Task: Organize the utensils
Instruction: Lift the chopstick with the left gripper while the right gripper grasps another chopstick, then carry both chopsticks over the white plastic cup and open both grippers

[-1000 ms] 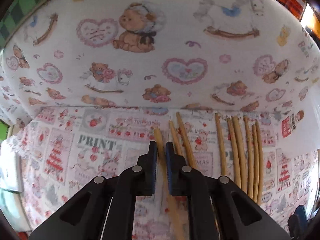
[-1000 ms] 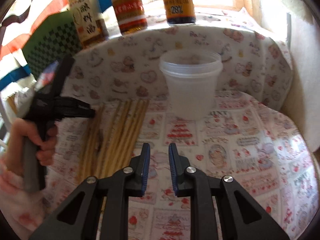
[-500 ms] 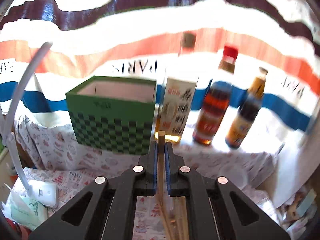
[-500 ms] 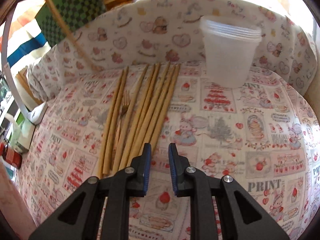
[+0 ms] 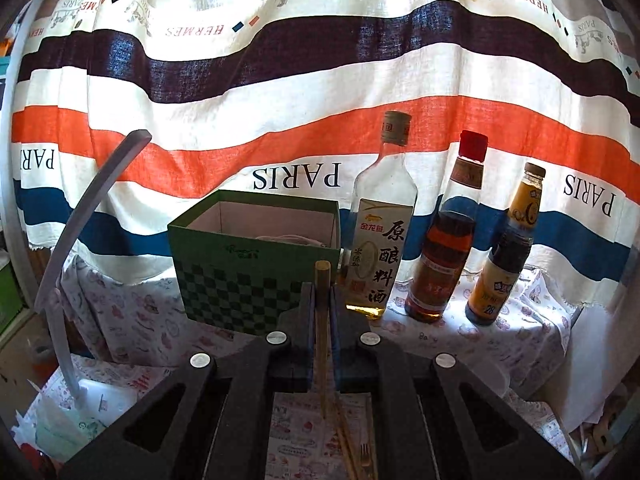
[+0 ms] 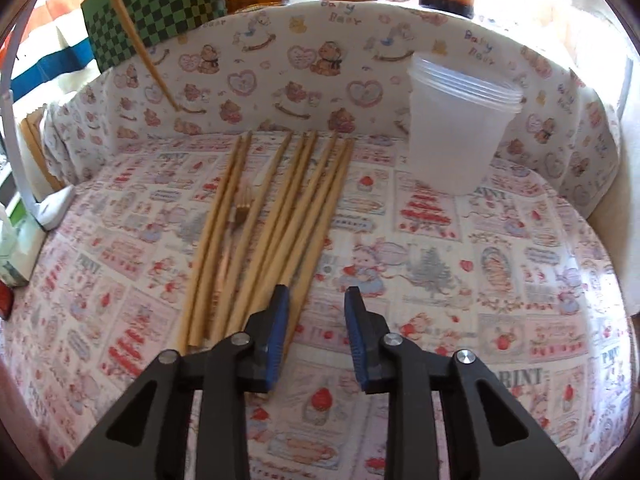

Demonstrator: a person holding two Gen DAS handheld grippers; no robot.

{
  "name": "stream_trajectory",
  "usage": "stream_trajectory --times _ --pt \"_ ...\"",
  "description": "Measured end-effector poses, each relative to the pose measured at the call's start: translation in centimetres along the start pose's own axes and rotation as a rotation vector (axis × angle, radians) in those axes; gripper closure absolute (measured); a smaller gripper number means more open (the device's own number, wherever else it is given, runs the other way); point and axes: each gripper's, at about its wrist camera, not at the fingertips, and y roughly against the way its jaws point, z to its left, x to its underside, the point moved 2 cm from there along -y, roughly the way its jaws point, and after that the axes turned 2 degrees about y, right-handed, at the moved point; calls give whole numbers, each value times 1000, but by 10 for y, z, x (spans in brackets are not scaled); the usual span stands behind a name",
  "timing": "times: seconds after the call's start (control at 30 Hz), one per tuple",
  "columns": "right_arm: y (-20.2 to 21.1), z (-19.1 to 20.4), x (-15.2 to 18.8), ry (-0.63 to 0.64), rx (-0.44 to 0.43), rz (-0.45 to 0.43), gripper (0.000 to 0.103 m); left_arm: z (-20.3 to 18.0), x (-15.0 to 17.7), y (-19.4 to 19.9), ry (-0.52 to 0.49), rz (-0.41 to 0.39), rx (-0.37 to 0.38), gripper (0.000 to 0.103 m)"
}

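We see the left gripper (image 5: 321, 312) closed tight on a single wooden chopstick (image 5: 322, 320), whose blunt end pokes up just above the pads in front of the green checked box (image 5: 248, 276). The same chopstick (image 6: 136, 36) shows in the right wrist view, slanting through the air in front of that box (image 6: 160, 4), clear of the printed tablecloth (image 6: 480, 280).

Beside the box, on its right in the left wrist view, stand three bottles: a cooking wine bottle (image 5: 380, 240), a red-capped bottle (image 5: 444, 256) and a dark sauce bottle (image 5: 504, 264), all backed by a striped curtain (image 5: 320, 80).

We watch the right gripper (image 6: 316, 340) angled down over the cloth, its jaws opening with nothing between them; its left blue pad (image 6: 276, 344) sits over the near ends of the row of chopsticks (image 6: 280, 224).

That row lies flat on the cloth, well below the box in the picture, fanned slightly, with a small wooden fork (image 6: 240, 216) lying among them toward the left of the row. A stack of clear plastic tubs (image 6: 460, 132) stands upright to the right of the row, near the padded fabric wall (image 6: 300, 72) that runs under the box. A white lamp base (image 6: 52, 208) sits left of the row, at the cloth's edge.
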Motion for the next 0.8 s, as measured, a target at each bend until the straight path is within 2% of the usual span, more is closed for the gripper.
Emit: stream_trajectory --times 0.13,0.2,0.27,0.3,0.37,0.5,0.57,0.67,0.73,0.8 --pt "2 -1 1 13 46 -10 78 3 -1 -1 6 7 3 97" --pt "-1 -1 3 10 -8 11 80 6 -1 1 16 1 -6 97" --pt "-1 3 5 52 5 11 81 9 -3 3 25 -6 -9 97" --pt "0 5 5 63 15 1 83 10 -4 4 28 -10 -10 97" --pt "1 4 5 55 5 -5 95 14 -5 4 32 -21 -19 97" --pt "5 -9 4 -17 -23 -23 96 20 -6 0 47 -13 -29 97" --pt "25 -17 -2 -41 -30 -119 96 22 -6 0 54 -9 -25 97" --pt "74 -21 -9 -15 -23 -345 97 25 -8 6 65 -21 -11 97" --pt "99 -25 -16 -29 -44 -415 97 26 -9 10 75 -31 -4 97" --pt "115 -26 -30 -29 -56 -440 97 28 -10 13 81 -34 8 97"
